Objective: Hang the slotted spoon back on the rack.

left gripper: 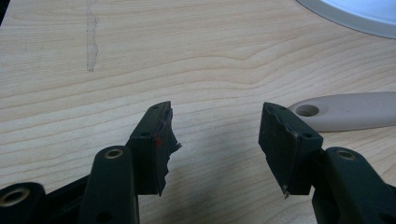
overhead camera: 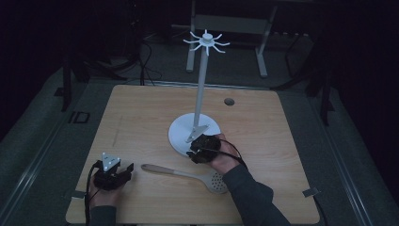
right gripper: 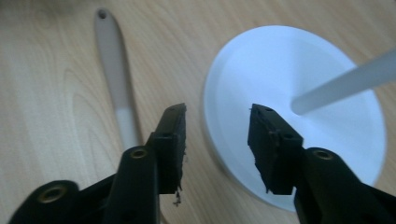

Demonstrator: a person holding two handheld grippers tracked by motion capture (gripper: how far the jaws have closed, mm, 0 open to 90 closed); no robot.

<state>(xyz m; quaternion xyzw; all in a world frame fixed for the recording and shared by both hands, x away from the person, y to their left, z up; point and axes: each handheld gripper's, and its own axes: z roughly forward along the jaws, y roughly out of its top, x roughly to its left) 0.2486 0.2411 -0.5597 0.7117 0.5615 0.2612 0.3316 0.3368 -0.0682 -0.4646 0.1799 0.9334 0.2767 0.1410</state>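
Near the front edge of the wooden bench (overhead camera: 141, 113) lies a beige slotted spoon (overhead camera: 188, 174), handle pointing left, perforated head by the person's right sleeve. Just behind it stands a white rack (overhead camera: 202, 89) with a round base, tall pole and hooks on top. Right hand-held gripper (right gripper: 215, 140) hovers over the base's rim, jaws apart, nothing held. Left hand-held gripper (left gripper: 215, 140) sits wide open too, just beside the handle's end.

Left hand-held gripper (left gripper: 215, 140) jaws spread over bare wooden counter (left gripper: 196, 60); beige spoon handle (left gripper: 350, 111) beside right jaw, white stand base (left gripper: 359, 16) far corner.
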